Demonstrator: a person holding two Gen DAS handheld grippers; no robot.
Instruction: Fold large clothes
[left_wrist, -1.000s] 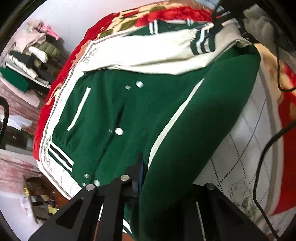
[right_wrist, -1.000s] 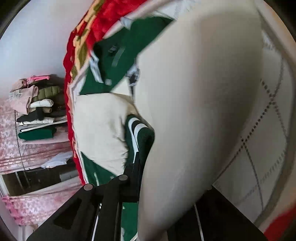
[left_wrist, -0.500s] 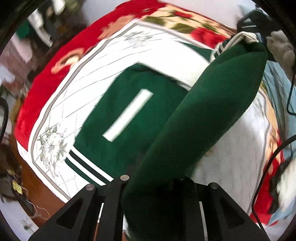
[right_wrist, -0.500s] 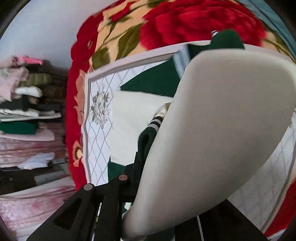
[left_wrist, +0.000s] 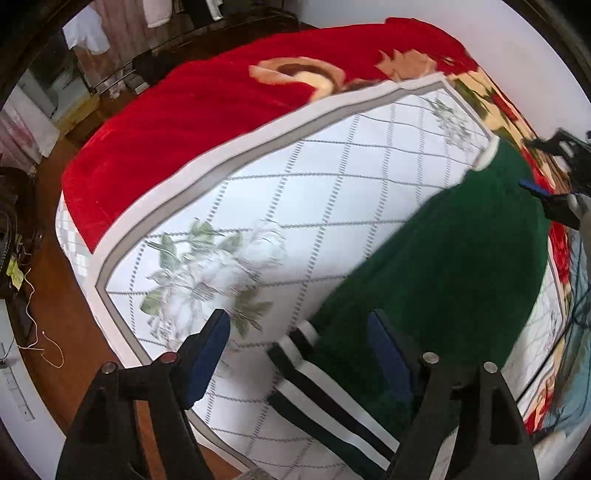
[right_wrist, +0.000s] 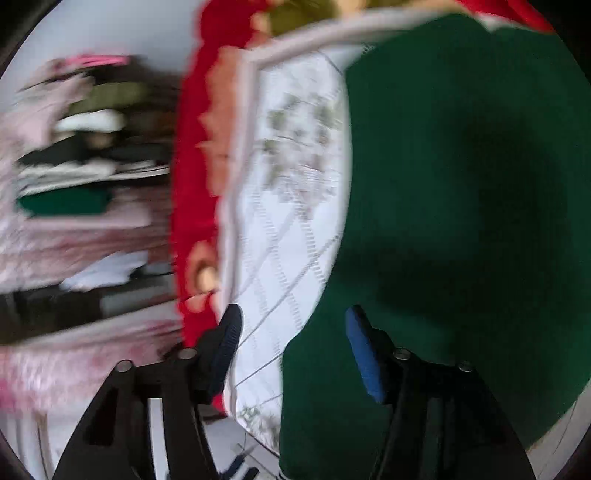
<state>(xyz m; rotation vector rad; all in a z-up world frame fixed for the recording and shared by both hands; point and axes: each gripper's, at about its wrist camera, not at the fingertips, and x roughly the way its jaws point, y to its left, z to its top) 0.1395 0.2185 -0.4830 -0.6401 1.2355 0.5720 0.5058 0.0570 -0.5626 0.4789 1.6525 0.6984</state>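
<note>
Now the green jacket (left_wrist: 454, 266) lies folded over on the white quilt (left_wrist: 280, 206) atop the red blanket (left_wrist: 192, 110), its striped hem (left_wrist: 321, 402) nearest the left gripper (left_wrist: 299, 354). That gripper's jaws are opening, with the hem below the gap but no pad pressing on it. The right gripper (right_wrist: 291, 347) is opening too, over the jacket's edge and clear of the cloth, though that view is blurred.

A second ago both tongs were pinched shut, the left on green fabric and the right on the cream sleeve, carrying them across the spread-out front with its snaps showing. Those snaps and the sleeve are now hidden; only plain green shows. So I judge one big fold is done and just released. Further folding and smoothing probably remain.
</note>
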